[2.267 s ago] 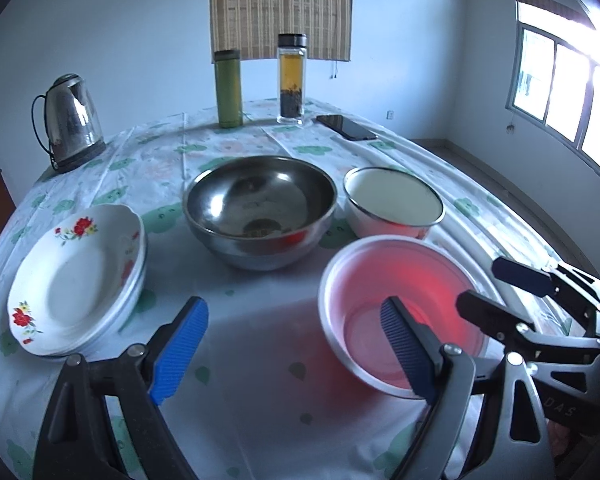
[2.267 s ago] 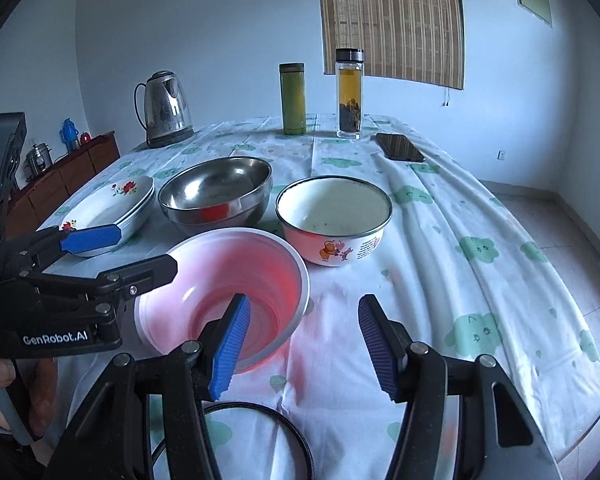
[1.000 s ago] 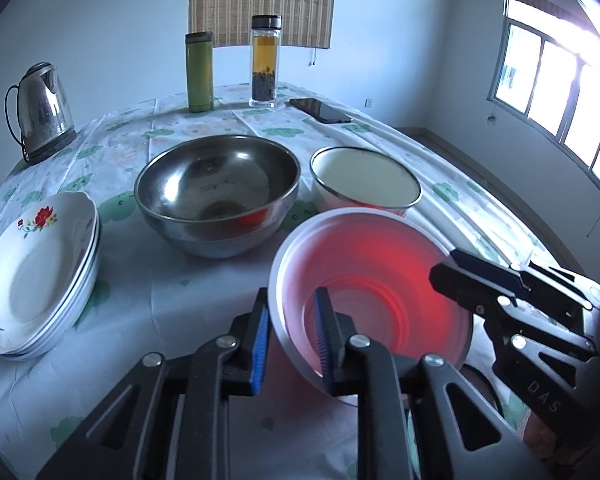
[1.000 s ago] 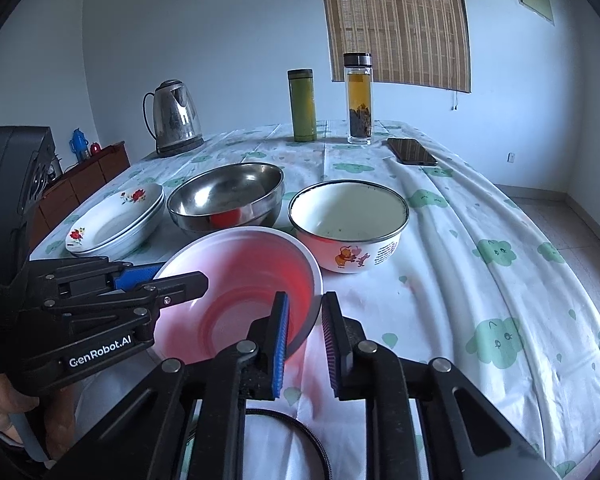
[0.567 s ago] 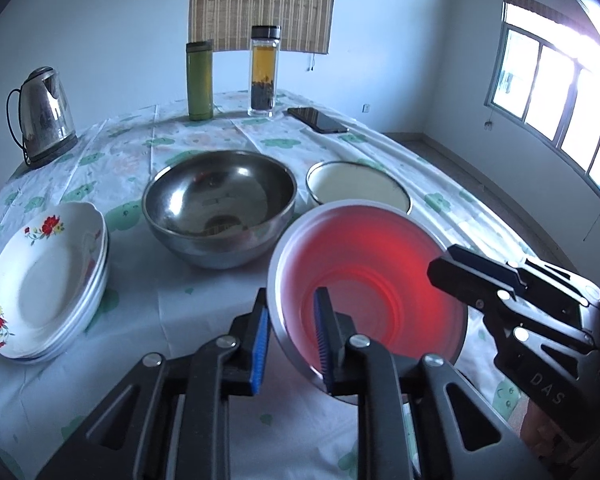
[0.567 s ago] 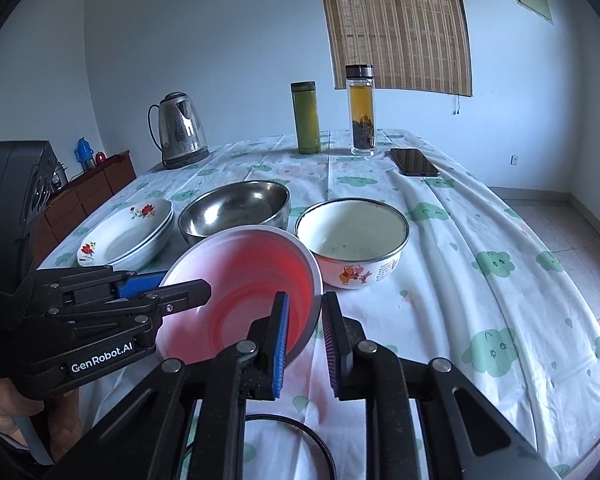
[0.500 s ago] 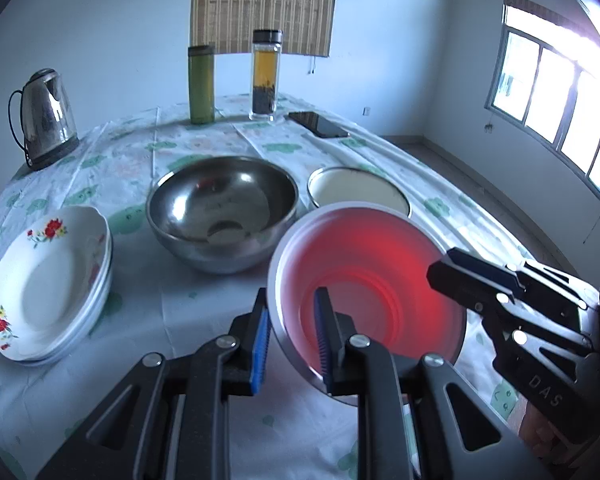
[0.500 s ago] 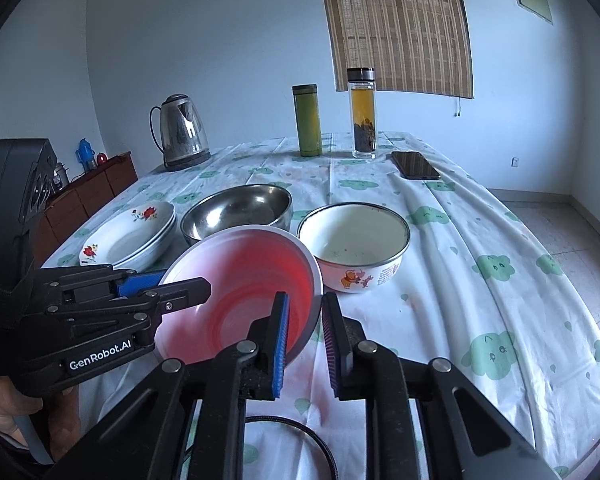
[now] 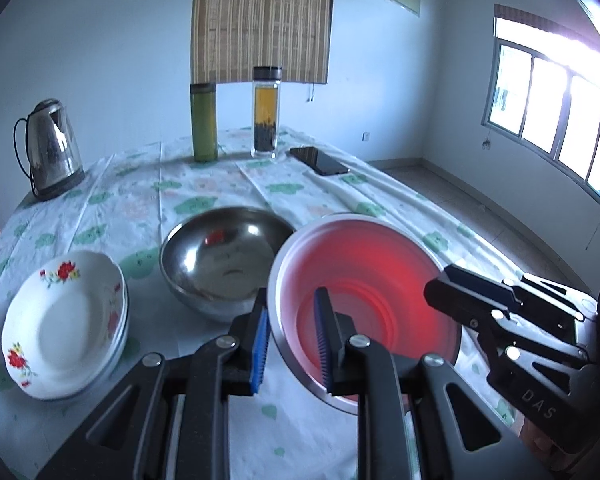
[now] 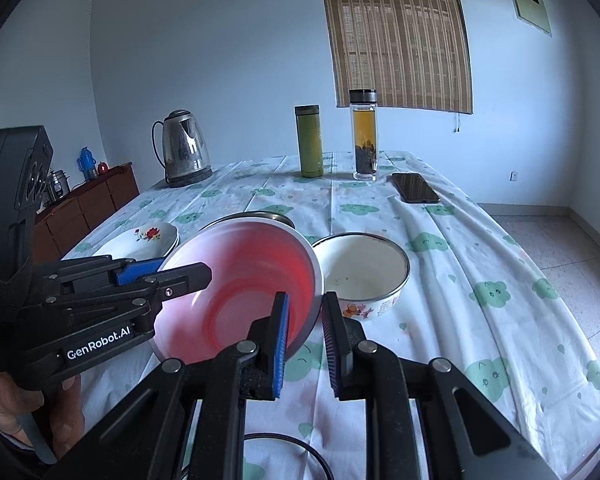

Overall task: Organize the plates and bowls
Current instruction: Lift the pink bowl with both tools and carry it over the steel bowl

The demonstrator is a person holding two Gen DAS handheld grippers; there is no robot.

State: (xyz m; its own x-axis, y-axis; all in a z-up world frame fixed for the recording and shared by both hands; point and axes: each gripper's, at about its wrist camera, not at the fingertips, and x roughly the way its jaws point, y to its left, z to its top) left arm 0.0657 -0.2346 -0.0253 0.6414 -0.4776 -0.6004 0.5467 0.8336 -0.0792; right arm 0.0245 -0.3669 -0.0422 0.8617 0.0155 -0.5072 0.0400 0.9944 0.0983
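Left gripper, seen from the left wrist: clamped on the near-left rim of the pink bowl, one blue pad outside the wall, the other inside. Bowl tilted, lifted clear of the cloud-print tablecloth. Right gripper reaching in from the right, closed over the bowl's right rim. Just beyond the pink bowl, a steel bowl on the cloth; to its left, a stack of floral plates. Further back: a kettle at far left, a green flask, a glass tea bottle beside it, a dark phone lying flat to the right.

From the right wrist: right gripper pinching the pink bowl's near-right rim between blue pads. Left gripper entering from the left, shut on the opposite rim, a hand underneath its handle. White enamel bowl just right of the pink one, resting on the cloth. Steel bowl mostly hidden behind the pink bowl; floral plates at left. Kettle, flask, tea bottle and phone along the far end; a wooden cabinet against the left wall.
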